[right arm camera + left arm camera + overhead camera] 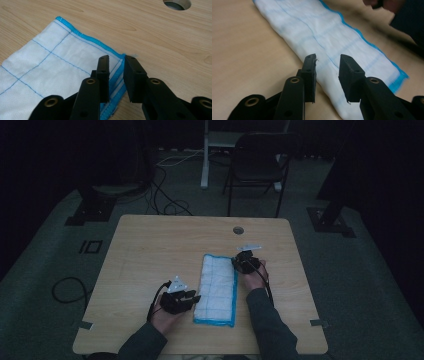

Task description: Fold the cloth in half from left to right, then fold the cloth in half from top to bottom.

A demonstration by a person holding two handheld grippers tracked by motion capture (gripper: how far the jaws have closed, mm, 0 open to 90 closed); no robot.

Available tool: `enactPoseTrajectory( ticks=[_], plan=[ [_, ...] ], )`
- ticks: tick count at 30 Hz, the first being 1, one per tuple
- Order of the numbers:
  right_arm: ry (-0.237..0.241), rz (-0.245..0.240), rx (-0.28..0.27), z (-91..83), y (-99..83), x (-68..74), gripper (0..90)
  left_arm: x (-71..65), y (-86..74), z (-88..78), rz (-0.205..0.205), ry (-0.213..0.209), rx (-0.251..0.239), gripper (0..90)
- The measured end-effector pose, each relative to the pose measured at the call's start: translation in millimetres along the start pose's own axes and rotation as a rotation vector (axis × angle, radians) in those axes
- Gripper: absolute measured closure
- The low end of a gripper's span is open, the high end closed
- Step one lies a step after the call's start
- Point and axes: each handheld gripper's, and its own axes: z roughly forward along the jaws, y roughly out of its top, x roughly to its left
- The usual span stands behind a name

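Cloth [217, 289], white with a thin blue grid and a bright blue stitched hem, is seen folded into a long strip near the middle of the wooden table [145, 250], its length running from 12 to 6 o'clock in the high view. It is judged to be light, soft and limp, so that it would sag and unfold if lifted by one point; a hold is best taken at a hemmed corner, where the stitched layers are thicker and less likely to slip. The right gripper [116, 61] is held at the strip's corner toward 1 o'clock, its jaws a little apart and set either side of the blue hem, with nothing yet pinched. The left gripper [327, 58] is poised at the strip's folded long edge toward 7 o'clock, its jaws moderately open above the white fabric and closed on nothing. A round cable hole [238, 230] is seen beyond the cloth toward 12 o'clock.
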Motion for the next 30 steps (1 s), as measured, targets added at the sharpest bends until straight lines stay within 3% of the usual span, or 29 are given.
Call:
enactPoseTrajectory(
  ticks=[11,20,30],
  plan=[
    [0.011,-0.005,-0.009,-2.0,-0.5,7.0,67.4,29.9,24.5,17.4,-0.001,0.062,-0.038,64.1],
    [0.020,-0.004,-0.008,-1.5,-3.0,7.6,65.3,41.5,35.6,31.8,-0.026,0.101,-0.064,62.6],
    [0.024,0.016,-0.014,-2.4,-3.7,4.6,60.9,52.6,50.1,53.5,-0.039,0.137,-0.045,62.6]
  ],
)
